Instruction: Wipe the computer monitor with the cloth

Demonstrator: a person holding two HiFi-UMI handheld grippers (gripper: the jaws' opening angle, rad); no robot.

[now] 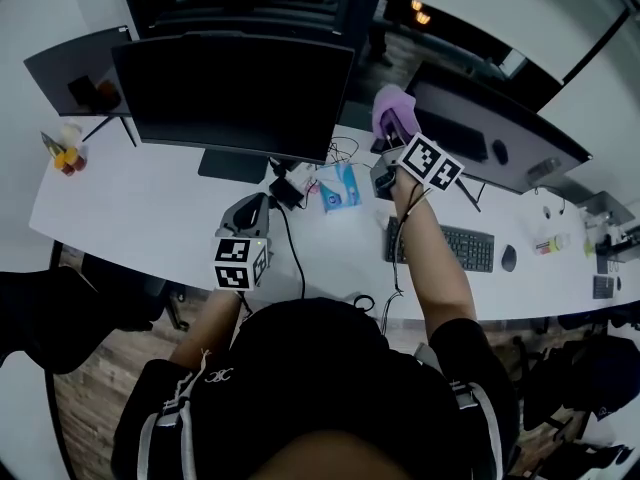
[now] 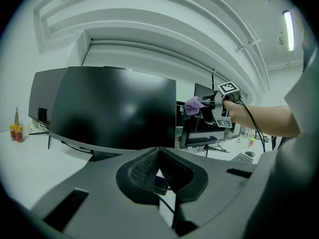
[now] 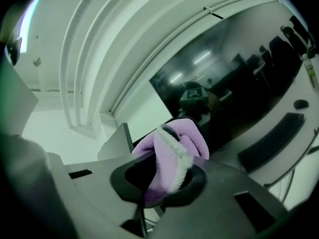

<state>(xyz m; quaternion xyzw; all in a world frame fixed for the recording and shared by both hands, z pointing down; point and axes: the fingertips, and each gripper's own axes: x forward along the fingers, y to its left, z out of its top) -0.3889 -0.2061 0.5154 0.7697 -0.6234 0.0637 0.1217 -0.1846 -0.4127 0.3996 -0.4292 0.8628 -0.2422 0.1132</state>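
A long white desk [image 1: 150,208] in an office carries two dark monitors side by side. The right tool [image 1: 396,133] is clamped on the purple cloth [image 1: 392,106], raised at the upper left corner of the right monitor [image 1: 500,138], whose wide screen faces the person. The left tool [image 1: 254,208], jaws together on nothing, is low before the left monitor [image 1: 235,88]. A keyboard [image 1: 450,246], a mouse [image 1: 509,258] and cables [image 1: 292,238] lie on the desk.

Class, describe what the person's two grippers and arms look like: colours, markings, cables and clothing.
Both the left gripper and right gripper have grey bodies with black fingers. Each carries a white cube printed with black square markers. A thin black cable runs along the right forearm. The person wears a black short-sleeved top.
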